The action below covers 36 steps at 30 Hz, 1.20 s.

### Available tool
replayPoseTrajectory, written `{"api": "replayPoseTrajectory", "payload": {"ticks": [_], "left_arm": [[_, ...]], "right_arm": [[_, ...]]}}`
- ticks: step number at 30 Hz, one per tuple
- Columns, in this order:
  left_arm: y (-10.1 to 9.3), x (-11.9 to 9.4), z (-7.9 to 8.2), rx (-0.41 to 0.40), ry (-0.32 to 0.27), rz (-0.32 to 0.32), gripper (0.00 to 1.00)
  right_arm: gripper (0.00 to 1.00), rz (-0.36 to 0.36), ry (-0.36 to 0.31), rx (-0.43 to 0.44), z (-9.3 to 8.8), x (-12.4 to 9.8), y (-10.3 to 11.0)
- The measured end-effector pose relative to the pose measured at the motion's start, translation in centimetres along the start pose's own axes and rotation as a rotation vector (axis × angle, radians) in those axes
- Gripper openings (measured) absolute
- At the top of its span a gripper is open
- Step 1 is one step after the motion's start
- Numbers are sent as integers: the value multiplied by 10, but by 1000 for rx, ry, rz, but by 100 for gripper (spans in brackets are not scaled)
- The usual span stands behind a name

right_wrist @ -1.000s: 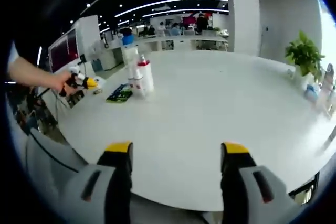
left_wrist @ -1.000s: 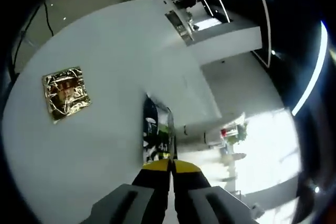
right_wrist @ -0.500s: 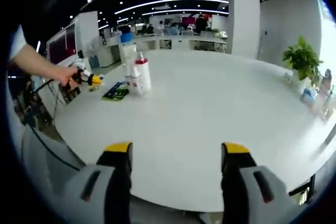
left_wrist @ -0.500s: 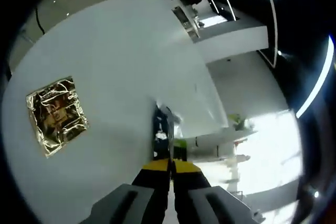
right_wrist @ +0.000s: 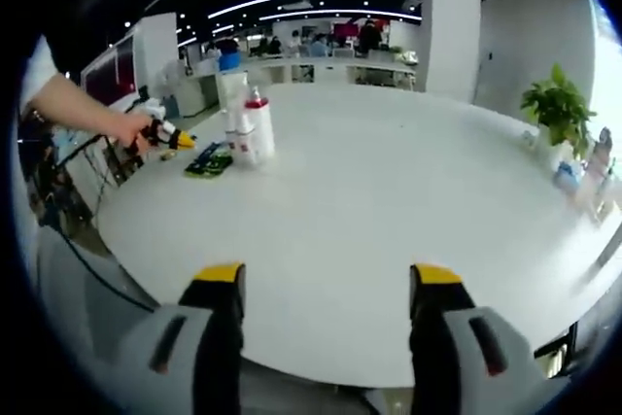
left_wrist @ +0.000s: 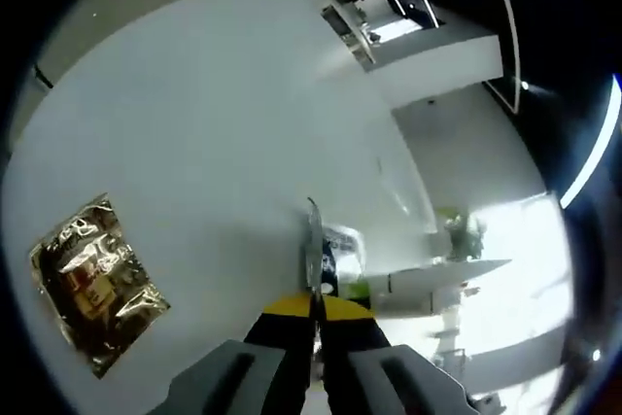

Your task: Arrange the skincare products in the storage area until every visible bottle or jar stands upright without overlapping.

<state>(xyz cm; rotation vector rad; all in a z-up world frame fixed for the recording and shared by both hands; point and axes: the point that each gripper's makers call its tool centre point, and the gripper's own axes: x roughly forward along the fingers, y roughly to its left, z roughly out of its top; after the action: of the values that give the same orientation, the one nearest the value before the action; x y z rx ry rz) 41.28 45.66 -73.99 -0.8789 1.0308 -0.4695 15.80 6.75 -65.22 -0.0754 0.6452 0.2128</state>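
Meanwhile, left gripper [left_wrist: 314, 306] clenched on flat sachet [left_wrist: 314, 258]; right gripper [right_wrist: 328, 284] released.

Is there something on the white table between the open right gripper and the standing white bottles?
Nothing visible: bare white table lies between the right gripper and the white bottles with a red cap. A dark flat packet lies beside them.

The desk [right_wrist: 389, 201] is plain white, and on it lies a crinkled gold foil packet [left_wrist: 92, 284] with dark reflections. The left gripper [left_wrist: 313, 310] has black fingers [left_wrist: 292, 337] tipped in yellow on a grey body, and the flat sachet [left_wrist: 315, 255] between them is dark with white and green print. In the right gripper view the bottles [right_wrist: 248, 128] are white, one with a red cap, and the potted plant [right_wrist: 556, 109] is green.
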Motion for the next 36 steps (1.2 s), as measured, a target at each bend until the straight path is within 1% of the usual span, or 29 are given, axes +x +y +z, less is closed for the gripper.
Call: {"api": "replayPoseTrajectory", "payload": {"ticks": [3, 5, 10, 11, 12, 14, 15, 16, 17, 19, 20, 22, 27, 29, 32, 36], "left_arm": [[10, 4, 3, -2, 18, 37, 1], [16, 8, 4, -11, 34, 49, 1], [19, 12, 11, 0, 22, 64, 1], [23, 12, 12, -6, 20, 89, 1], [23, 12, 12, -5, 23, 95, 1], [30, 13, 13, -1, 38, 125, 1], [35, 12, 12, 12, 46, 153, 1], [33, 12, 12, 17, 44, 139, 1], [33, 11, 12, -14, 50, 146, 1], [33, 11, 13, -33, 41, 145, 2], [32, 11, 11, -62, 45, 142, 3], [28, 9, 8, -61, 46, 139, 3], [28, 9, 10, -78, 60, 147, 6], [29, 7, 11, -62, 61, 171, 6], [33, 8, 14, -63, 62, 178, 8], [30, 6, 11, -70, 72, 183, 11]], "right_arm": [[70, -6, 4, -2, 1, -1, 1], [70, -13, 8, -5, -1, 0, -3], [70, -16, 21, -4, -4, 2, -6], [70, -15, 24, -7, -5, 1, -7], [70, -15, 25, -7, -5, 2, -7], [70, -15, 30, -8, -7, 3, -9], [70, -15, 31, -9, -7, 3, -9], [70, -14, 31, -8, -8, 3, -10], [69, -15, 30, -9, -9, 4, -10], [69, -16, 32, -11, -9, 4, -11], [69, -19, 34, -14, -10, 4, -12], [69, -21, 37, -13, -11, 5, -14], [69, -22, 32, -13, -11, 4, -15], [68, -11, 38, -22, -12, 5, -13], [68, -5, 34, -26, -12, 4, -11], [68, -9, 29, -26, -11, 5, -13]]}}
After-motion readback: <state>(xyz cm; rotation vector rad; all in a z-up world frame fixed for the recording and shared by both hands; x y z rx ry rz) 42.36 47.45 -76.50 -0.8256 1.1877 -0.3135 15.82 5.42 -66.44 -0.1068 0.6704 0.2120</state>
